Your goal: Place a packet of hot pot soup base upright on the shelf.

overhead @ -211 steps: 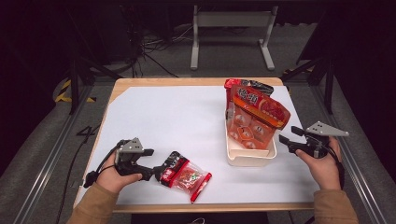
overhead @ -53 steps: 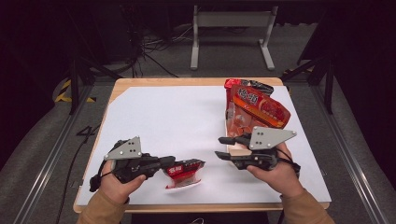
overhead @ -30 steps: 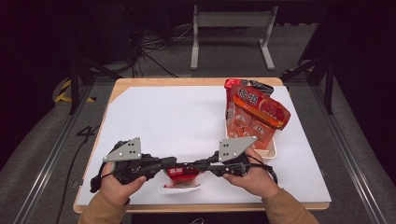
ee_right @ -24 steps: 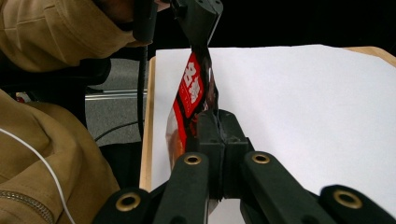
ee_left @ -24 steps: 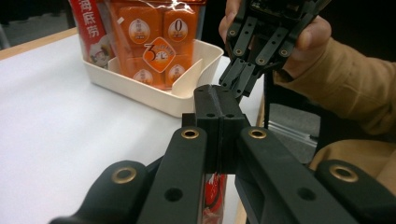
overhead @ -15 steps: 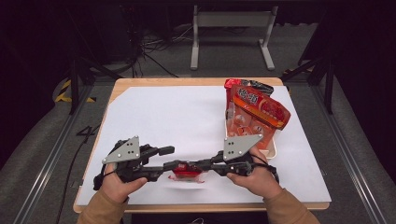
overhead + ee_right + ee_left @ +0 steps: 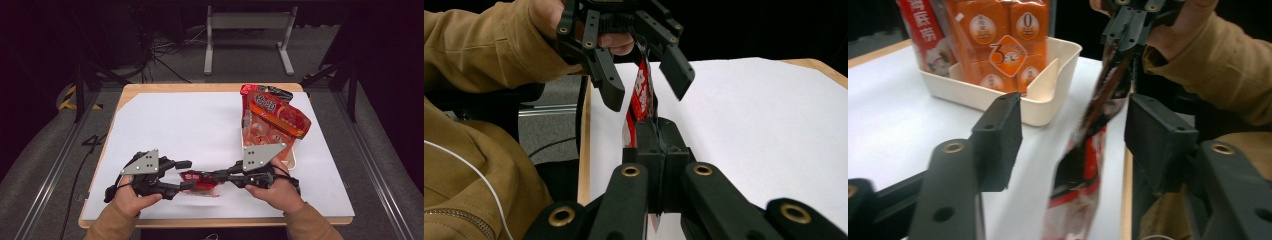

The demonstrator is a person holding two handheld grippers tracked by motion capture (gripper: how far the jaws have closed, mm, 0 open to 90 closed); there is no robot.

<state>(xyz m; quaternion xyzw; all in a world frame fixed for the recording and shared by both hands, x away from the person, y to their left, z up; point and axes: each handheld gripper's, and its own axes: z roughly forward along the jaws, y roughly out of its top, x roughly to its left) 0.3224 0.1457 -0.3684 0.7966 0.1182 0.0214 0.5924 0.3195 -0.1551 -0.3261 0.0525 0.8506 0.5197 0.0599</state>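
Crinkly red snack packet (image 7: pixel 200 181) pinched by right tool (image 7: pixel 223 177), left tool (image 7: pixel 186 174) spread

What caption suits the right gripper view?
Right hand-held gripper shut on a red snack packet; left hand-held gripper open around its far end.

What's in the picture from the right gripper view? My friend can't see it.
The right tool is shut on a red snack packet. Just past it, the left tool is open around the packet, above a white table.
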